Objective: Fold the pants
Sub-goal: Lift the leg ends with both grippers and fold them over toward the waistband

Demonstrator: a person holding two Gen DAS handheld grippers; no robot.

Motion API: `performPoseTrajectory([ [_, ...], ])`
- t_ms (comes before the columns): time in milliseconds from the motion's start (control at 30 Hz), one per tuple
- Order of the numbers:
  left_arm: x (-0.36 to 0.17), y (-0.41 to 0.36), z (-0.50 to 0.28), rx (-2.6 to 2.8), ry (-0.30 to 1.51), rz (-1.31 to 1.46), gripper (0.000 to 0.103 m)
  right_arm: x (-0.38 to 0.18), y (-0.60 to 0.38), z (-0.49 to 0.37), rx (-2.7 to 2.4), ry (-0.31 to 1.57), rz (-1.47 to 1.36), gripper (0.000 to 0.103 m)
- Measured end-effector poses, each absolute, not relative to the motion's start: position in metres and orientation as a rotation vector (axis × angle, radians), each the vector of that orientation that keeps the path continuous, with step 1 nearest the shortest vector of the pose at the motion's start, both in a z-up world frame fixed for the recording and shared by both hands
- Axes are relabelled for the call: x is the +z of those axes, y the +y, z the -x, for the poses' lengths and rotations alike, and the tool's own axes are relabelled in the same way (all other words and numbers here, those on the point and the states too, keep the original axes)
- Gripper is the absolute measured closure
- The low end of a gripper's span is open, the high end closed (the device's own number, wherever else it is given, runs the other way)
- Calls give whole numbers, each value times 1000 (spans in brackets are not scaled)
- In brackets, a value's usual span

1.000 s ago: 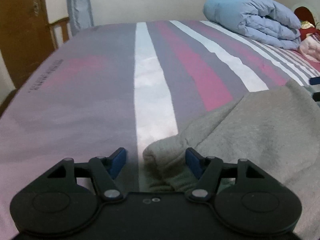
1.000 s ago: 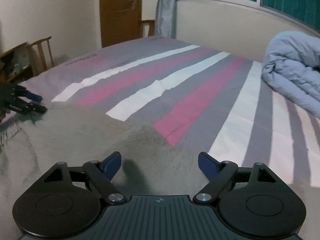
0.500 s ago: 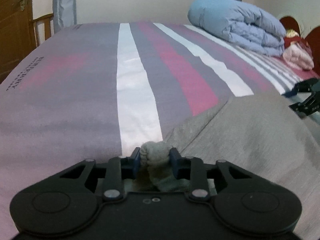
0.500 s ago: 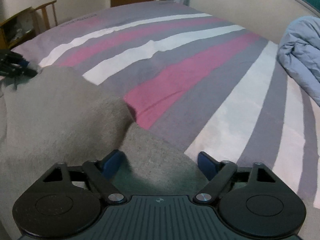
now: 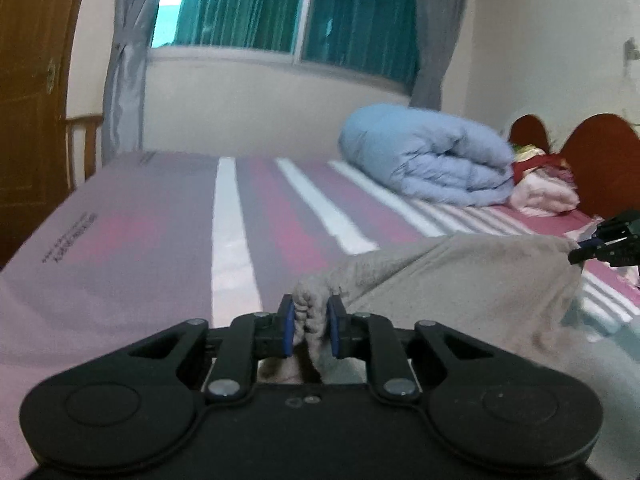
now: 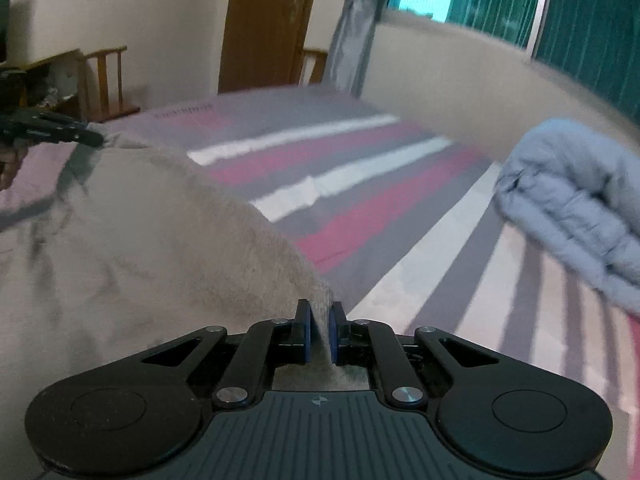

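The grey fleece pants hang stretched between my two grippers above the striped bed. My left gripper is shut on a bunched corner of the pants. My right gripper is shut on the other corner of the pants. The right gripper also shows in the left wrist view at the far right, holding the cloth edge. The left gripper shows in the right wrist view at the far left. The lower part of the pants is hidden below both views.
A rolled blue duvet lies at the far right of the bed, with pink clothes and a dark red headboard beyond. A wooden door, wooden chairs and a curtained window stand around the bed.
My right gripper has shut on the pants corner. Both grippers have lifted, raising the pants off the bed, and both views now tilt up toward the window and walls.
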State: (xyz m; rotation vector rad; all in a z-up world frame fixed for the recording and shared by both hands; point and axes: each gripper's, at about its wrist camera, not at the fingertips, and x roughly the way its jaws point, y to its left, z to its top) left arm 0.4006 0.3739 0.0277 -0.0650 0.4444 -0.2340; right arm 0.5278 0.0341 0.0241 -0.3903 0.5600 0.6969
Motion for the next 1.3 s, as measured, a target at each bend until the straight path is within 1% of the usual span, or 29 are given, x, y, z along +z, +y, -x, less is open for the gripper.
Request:
performPoseTrajectory([
  [167,36,353,-337,-258,400,-9,96,42,20,-438,692,497,443,94],
  [333,12,337,-284,-241,473,-22,96,17,10,-350,701,502,461,94],
  [367,5,337,-274,-228,496,-14,94,8,9,-335,701,502,458,94],
  [400,-2,335,-267,-204,519,-9,88,-3,8,-320,700,512,444,94],
  [433,-7,335,-259,-179,534,20,84,-13,9,-310,697,535,442,92],
  [467,-11,334,-251,-158,550,61,79,-25,12,-300,686,571,439,88],
  [500,-14,334,-244,-126,564,83,68,-34,13,-293,667,589,427,77],
  [533,-17,333,-236,-77,581,105,66,-40,12,-284,642,589,404,65],
  [600,-18,336,-223,-25,603,157,62,-41,2,-263,611,569,304,57],
  [700,-21,346,-196,44,596,313,62,-32,-17,-250,571,578,127,57],
  [867,-23,353,-174,46,558,588,62,-23,-38,-244,488,586,-68,57],
  [1033,-35,349,-196,11,580,750,62,-15,-51,-260,432,625,-307,57],
  [1067,-40,350,-198,15,580,768,64,-15,-49,-262,429,630,-338,57],
  [1133,-48,353,-207,30,582,805,65,-14,-46,-270,417,650,-384,57],
  [1200,-55,358,-211,38,575,835,69,-16,-44,-275,406,673,-432,57],
  [1267,-58,360,-208,50,573,842,70,-21,-41,-286,385,710,-474,57],
  [1300,-58,361,-211,53,579,840,77,-25,-41,-292,373,735,-499,57],
])
